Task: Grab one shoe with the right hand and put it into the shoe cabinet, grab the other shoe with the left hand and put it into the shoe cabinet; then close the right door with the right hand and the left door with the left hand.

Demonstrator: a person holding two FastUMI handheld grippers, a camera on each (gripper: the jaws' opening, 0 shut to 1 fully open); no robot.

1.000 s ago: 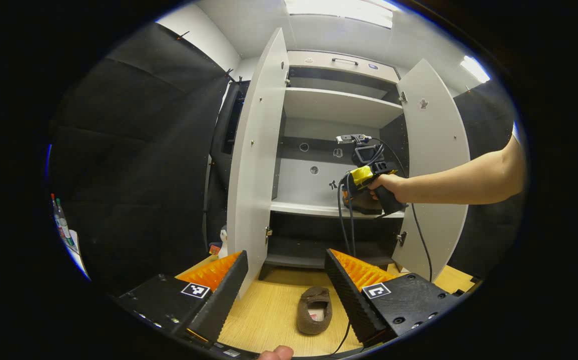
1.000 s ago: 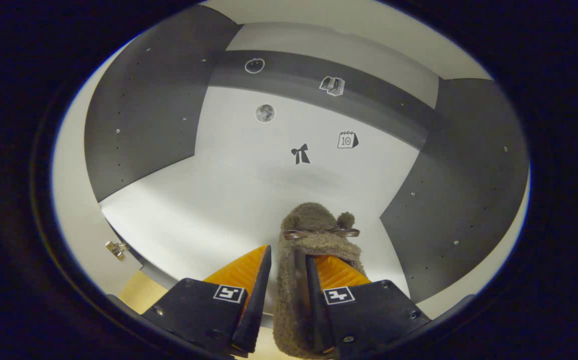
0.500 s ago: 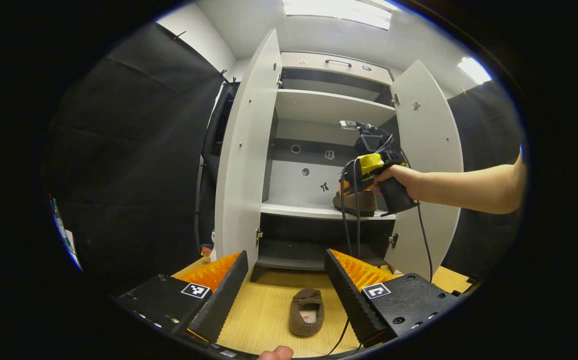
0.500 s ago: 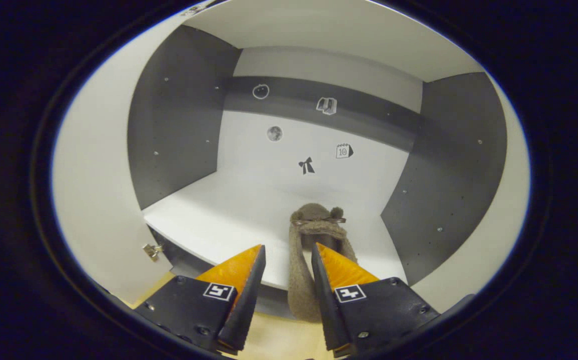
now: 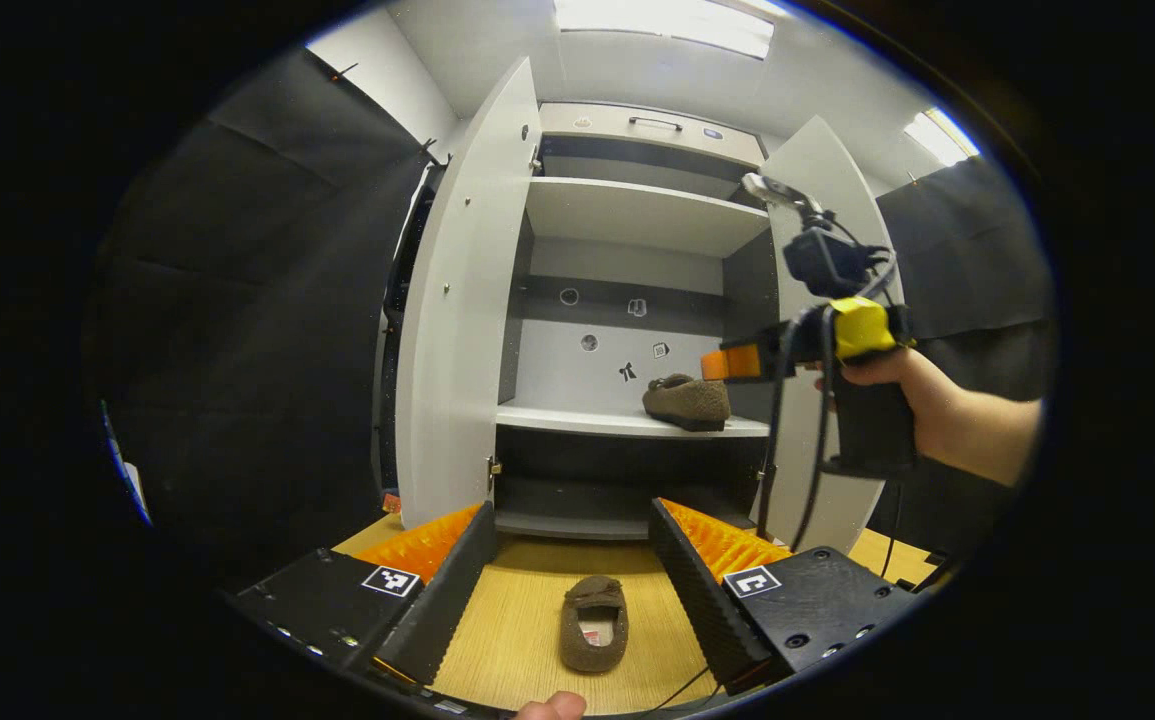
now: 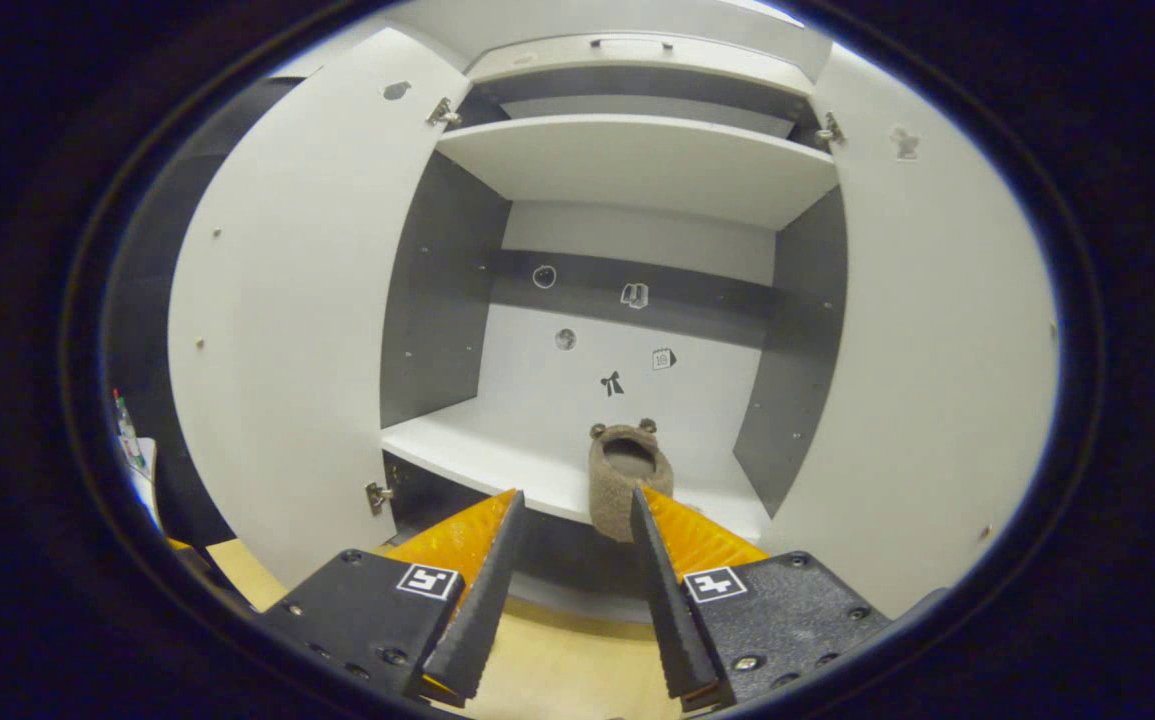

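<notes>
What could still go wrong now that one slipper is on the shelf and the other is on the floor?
The shelved slipper sits near the shelf's front edge, its heel seeming to overhang in the right gripper view; a bump might tip it off.

The floor slipper is low and soft between the open left gripper fingers, so a shallow pinch may slip.

A cable trails near that slipper and could get snagged.

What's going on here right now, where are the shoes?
A person is putting a pair of brown shoes into the shoe cabinet. One shoe sits on the middle shelf, and the right gripper is open, clear of it. The other shoe lies on the wooden floor, between the open left gripper's fingers in the left gripper view. Both doors stand open.
</notes>
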